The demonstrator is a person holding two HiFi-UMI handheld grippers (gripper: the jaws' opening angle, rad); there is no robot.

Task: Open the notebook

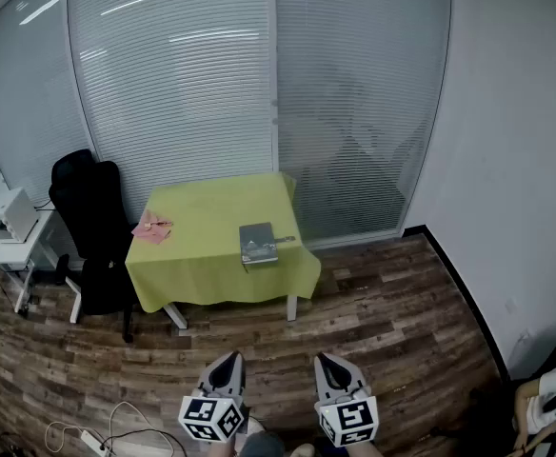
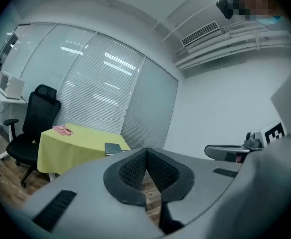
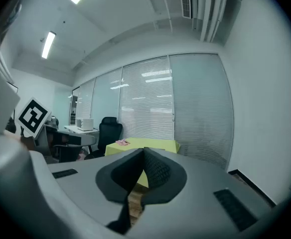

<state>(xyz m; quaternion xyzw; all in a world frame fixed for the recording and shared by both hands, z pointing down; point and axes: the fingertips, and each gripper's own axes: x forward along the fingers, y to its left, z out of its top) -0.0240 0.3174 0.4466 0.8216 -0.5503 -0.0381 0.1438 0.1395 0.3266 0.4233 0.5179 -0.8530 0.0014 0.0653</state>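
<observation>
A closed grey notebook lies near the front right corner of a table under a yellow-green cloth, far across the room. In the left gripper view the notebook shows small on that table. My left gripper and right gripper are low in the head view, side by side, well short of the table. Both are shut with nothing between the jaws. The left gripper and right gripper point level toward the table.
A pink item lies on the table's left edge. A black office chair stands left of the table, a white desk with a printer beyond it. Blinds cover glass walls behind. A power strip and cables lie on the wooden floor at my left.
</observation>
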